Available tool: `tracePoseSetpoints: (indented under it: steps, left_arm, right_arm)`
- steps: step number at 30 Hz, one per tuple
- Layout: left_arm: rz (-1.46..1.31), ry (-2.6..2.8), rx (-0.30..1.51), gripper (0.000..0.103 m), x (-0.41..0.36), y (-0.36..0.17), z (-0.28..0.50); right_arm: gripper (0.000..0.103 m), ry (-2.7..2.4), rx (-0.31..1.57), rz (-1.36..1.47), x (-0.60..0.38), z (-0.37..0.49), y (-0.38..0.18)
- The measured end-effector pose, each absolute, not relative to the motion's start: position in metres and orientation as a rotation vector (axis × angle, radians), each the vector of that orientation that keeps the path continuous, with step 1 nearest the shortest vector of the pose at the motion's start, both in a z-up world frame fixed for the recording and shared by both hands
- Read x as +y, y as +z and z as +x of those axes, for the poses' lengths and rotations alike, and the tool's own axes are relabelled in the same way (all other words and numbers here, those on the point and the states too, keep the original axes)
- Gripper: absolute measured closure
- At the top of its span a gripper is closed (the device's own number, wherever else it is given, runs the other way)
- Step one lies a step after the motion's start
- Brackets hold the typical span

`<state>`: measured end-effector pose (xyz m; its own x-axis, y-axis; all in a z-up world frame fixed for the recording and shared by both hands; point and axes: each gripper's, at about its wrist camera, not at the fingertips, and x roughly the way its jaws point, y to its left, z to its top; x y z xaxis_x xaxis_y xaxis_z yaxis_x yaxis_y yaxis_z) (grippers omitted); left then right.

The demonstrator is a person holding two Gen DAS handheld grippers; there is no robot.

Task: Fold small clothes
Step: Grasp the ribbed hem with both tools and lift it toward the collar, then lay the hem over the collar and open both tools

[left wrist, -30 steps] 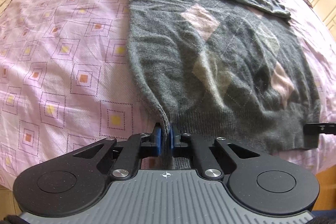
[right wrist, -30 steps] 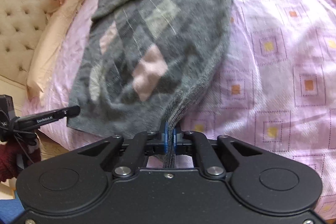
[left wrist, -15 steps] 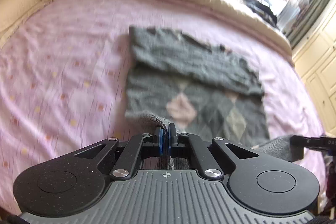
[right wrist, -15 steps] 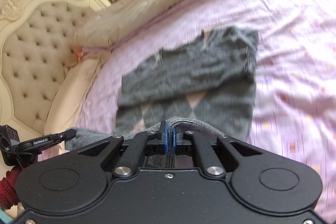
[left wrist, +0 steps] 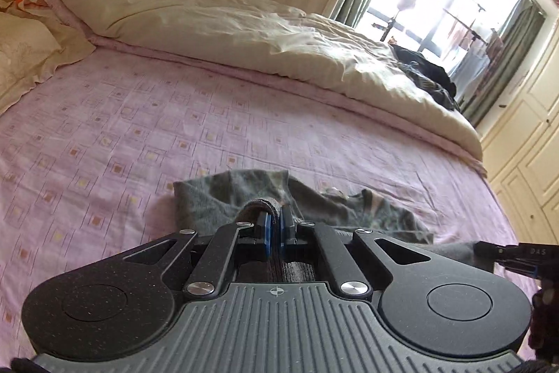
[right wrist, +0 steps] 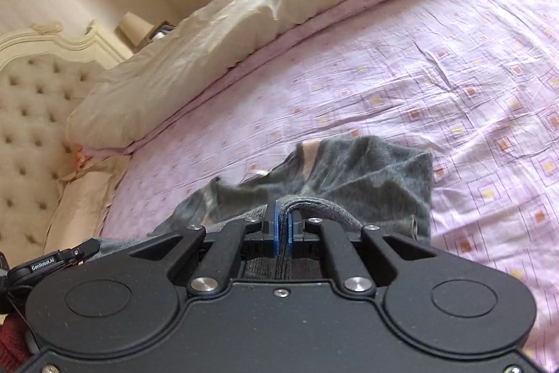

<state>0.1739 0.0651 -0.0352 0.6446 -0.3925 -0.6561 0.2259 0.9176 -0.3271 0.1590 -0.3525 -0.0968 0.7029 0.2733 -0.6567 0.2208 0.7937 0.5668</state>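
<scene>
Sweater [left wrist: 223, 201] hem is pinched in both the left gripper [left wrist: 276, 233] and right gripper [right wrist: 283, 233], one corner each; the rest lies bunched on the bed [left wrist: 104, 135] straight ahead, so it probably folds forward.

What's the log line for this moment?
left gripper: shut on sweater hem | right gripper: shut on sweater hem | hem lifted over sweater | bed sheet beneath
</scene>
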Motion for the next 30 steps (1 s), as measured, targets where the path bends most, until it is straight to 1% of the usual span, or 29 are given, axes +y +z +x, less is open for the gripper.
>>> tracePoseSetpoints:
  steps: [7,13,16,17,18,19,20,21,24,26,28,30]
  left_arm:
    - [-0.177,-0.337,0.860,0.099,0.049,-0.076,0.238]
    - [-0.112,-0.326,0.900,0.098,0.040,-0.104,0.271]
    - [-0.093,-0.323,0.907,0.097,0.037,-0.110,0.281]
    - [-0.088,-0.318,0.906,0.095,0.037,-0.111,0.286]
    - [-0.090,-0.314,0.904,0.095,0.037,-0.111,0.288]
    - [-0.106,-0.307,0.909,0.092,0.038,-0.111,0.293]
    - [-0.124,-0.297,0.908,0.086,0.040,-0.109,0.295]
    - [-0.145,-0.285,0.901,0.074,0.043,-0.107,0.297]
    - [-0.172,-0.256,0.837,0.064,0.049,-0.092,0.292]
    - [-0.140,-0.281,0.814,0.059,0.046,-0.082,0.282]
    - [-0.103,-0.328,0.815,0.058,0.041,-0.078,0.269]
    - [-0.062,-0.379,0.835,0.058,0.031,-0.081,0.255]
  right_arm:
    - [0.092,-0.038,0.891,0.641,-0.356,0.207,-0.134]
    - [0.091,-0.060,0.930,0.584,-0.357,0.235,-0.147]
    - [0.082,-0.103,0.936,0.582,-0.360,0.241,-0.151]
    - [0.076,-0.129,0.922,0.579,-0.362,0.240,-0.149]
    - [0.072,-0.157,0.904,0.572,-0.363,0.238,-0.146]
    - [0.067,-0.168,0.888,0.568,-0.363,0.235,-0.143]
    - [0.066,-0.170,0.875,0.556,-0.362,0.232,-0.138]
    - [0.066,-0.161,0.864,0.527,-0.358,0.230,-0.133]
    - [0.065,-0.075,0.851,0.405,-0.335,0.223,-0.121]
    - [0.056,-0.012,0.861,0.344,-0.315,0.218,-0.119]
    - [0.054,0.045,0.879,0.279,-0.293,0.213,-0.121]
    - [0.054,0.098,0.903,0.197,-0.268,0.209,-0.126]
